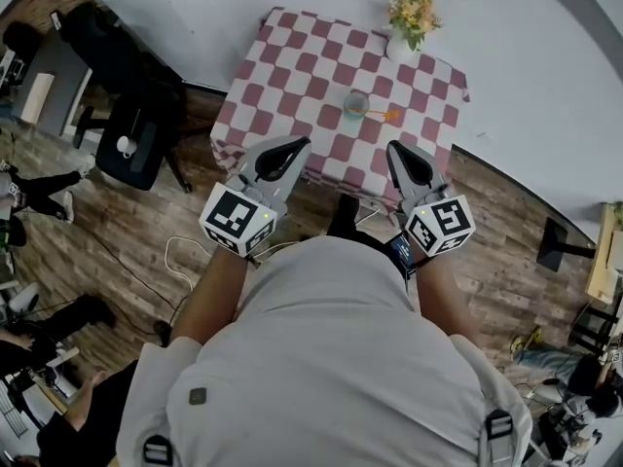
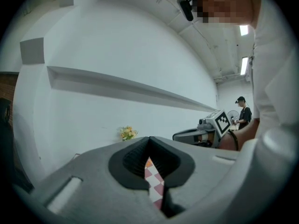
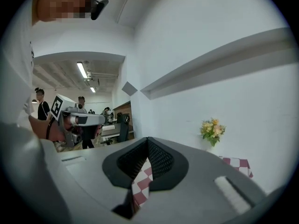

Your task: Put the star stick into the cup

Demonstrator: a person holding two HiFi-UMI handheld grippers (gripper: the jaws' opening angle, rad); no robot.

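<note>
The star stick looks thin and light (maybe bendy, too small to tell), lying just right of the cup; pinch its middle gently; the left gripper and right gripper are both closed, holding nothing.

The head camera looks steeply down from overhead onto the checked worktop, the left gripper and the right gripper. Each gripper camera sits close behind its own jaws, facing almost level at the white wall. Both share the flowers, and each shows the other gripper.
</note>
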